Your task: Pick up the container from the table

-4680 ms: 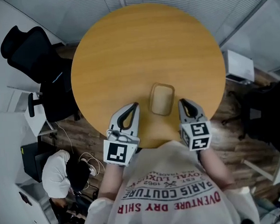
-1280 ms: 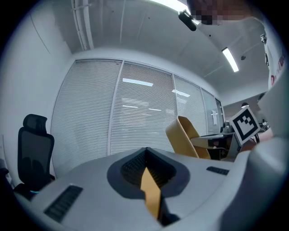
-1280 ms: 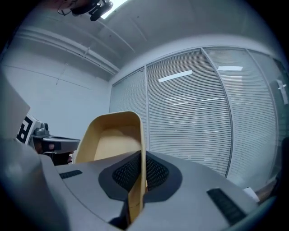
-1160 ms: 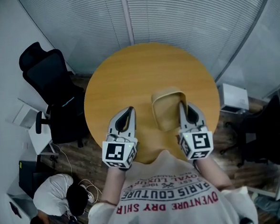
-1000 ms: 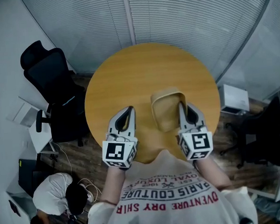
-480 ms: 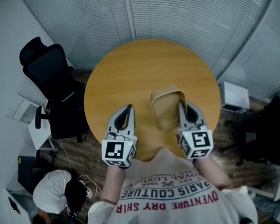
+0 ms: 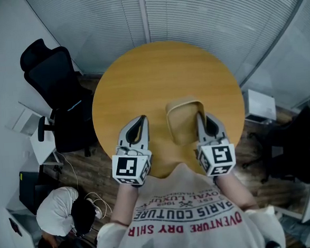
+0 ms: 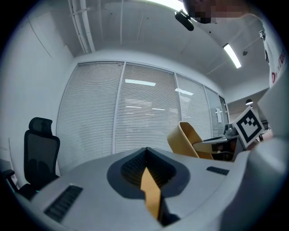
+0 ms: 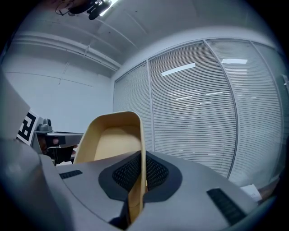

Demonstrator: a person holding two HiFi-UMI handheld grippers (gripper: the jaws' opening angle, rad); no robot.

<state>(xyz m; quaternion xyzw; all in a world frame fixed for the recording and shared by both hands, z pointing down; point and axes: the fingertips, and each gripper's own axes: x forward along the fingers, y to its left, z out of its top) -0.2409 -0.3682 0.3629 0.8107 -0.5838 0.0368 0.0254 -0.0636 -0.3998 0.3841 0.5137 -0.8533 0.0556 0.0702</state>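
Note:
A tan, rounded-rectangular container [image 7: 183,122] hangs tilted above the round wooden table [image 7: 152,78], its open side facing left. My right gripper [image 7: 199,115] is shut on the container's right wall; in the right gripper view the thin tan rim [image 9: 142,149] runs between the closed pads of the right gripper [image 9: 143,163]. Off to the left my left gripper [image 7: 142,118] is shut with nothing held, a hand's width from the container. From the left gripper view the container [image 8: 186,139] shows at the right, beyond the left gripper [image 8: 145,152].
A black office chair [image 7: 50,75] stands left of the table. A person [image 7: 60,206] crouches on the floor at lower left. A white box [image 7: 260,106] and a dark chair [image 7: 299,137] are at the right. Blinds [image 7: 189,12] line the far wall.
Earlier the container lay flat on the table between the grippers; now it is off the table in my right gripper. Over the last second both grippers have barely moved.

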